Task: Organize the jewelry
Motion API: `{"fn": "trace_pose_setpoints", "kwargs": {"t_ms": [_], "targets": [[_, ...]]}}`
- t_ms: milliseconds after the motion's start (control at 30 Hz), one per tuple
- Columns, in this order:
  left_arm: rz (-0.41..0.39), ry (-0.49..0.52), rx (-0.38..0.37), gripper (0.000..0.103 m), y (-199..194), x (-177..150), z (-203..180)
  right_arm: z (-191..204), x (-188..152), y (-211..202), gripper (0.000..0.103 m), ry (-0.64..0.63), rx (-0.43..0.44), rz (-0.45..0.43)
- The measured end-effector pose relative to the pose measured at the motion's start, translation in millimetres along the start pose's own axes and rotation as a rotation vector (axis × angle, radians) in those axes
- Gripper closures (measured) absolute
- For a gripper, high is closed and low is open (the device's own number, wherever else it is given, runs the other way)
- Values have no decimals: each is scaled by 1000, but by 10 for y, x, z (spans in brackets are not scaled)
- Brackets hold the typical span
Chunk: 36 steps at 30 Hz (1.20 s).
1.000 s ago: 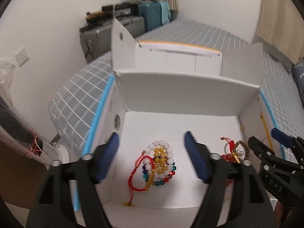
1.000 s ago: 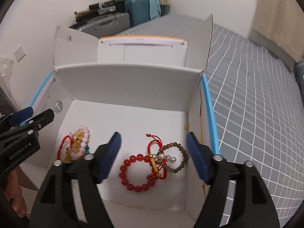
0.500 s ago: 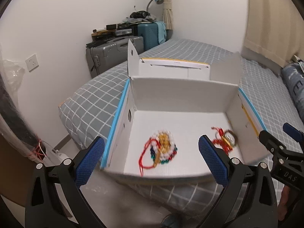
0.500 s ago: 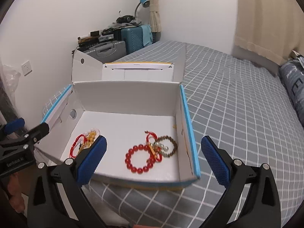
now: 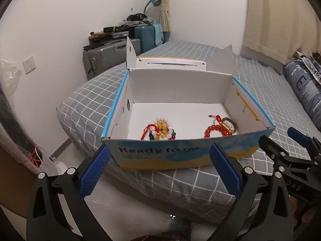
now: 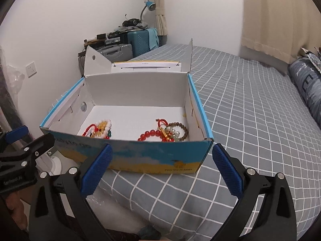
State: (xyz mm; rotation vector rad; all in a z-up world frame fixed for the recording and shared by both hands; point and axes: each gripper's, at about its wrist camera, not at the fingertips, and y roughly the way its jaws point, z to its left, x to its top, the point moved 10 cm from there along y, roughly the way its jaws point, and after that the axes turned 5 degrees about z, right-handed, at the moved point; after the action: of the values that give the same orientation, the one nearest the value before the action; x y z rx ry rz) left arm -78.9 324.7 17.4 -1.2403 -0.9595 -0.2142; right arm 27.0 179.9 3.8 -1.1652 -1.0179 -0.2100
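Observation:
An open cardboard box (image 5: 180,154) (image 6: 140,156) with white inside walls stands on the corner of a bed. Inside lie two heaps of jewelry. The left heap (image 5: 160,129) (image 6: 100,129) has white, yellow and dark bead bracelets with red cord. The right heap (image 5: 219,126) (image 6: 166,134) has a red bead bracelet, a brown bead bracelet, pearls and red cord. My left gripper (image 5: 158,170) is open and empty, in front of the box. My right gripper (image 6: 160,170) is open and empty, also in front of the box. Each gripper shows at the edge of the other's view.
The bed (image 6: 250,104) has a grey checked cover and stretches to the right, with a blue pillow (image 5: 305,88) at its far end. Suitcases (image 5: 112,54) stand against the back wall. A plastic-wrapped bundle (image 5: 12,116) stands at the left by the floor.
Both grippers have pulled back out of the box and away from it. The box front is now in view. The jewelry heaps have stayed in place.

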Motion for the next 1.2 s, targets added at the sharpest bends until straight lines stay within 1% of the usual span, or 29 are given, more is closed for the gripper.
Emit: {"fn": "trace_pose_setpoints", "kwargs": {"t_ms": [200,300,400,467,733,900,1200], "targets": [[1,3,5,6,30,-28,-2,6,-12,27,7,-4,-2,6],[-10,14,33,6,18,-12,5,4,-19,33,7,-1,-2,8],[-7,-13,-3,6,15,-3,1,-1,-19,39,7,-3,-5,8],[-13,-14,11,6,12,8,16,-5,-19,38,7,-2,-5,8],[-11,-13,6,6,36,3,10,-8,-15,46,8,-3,-6,7],[-10,-5,18,6,40,3,0,-6,-26,56,7,-3,-6,11],[-7,-4,9,6,44,2,-25,1,-30,67,7,-3,-6,15]]}}
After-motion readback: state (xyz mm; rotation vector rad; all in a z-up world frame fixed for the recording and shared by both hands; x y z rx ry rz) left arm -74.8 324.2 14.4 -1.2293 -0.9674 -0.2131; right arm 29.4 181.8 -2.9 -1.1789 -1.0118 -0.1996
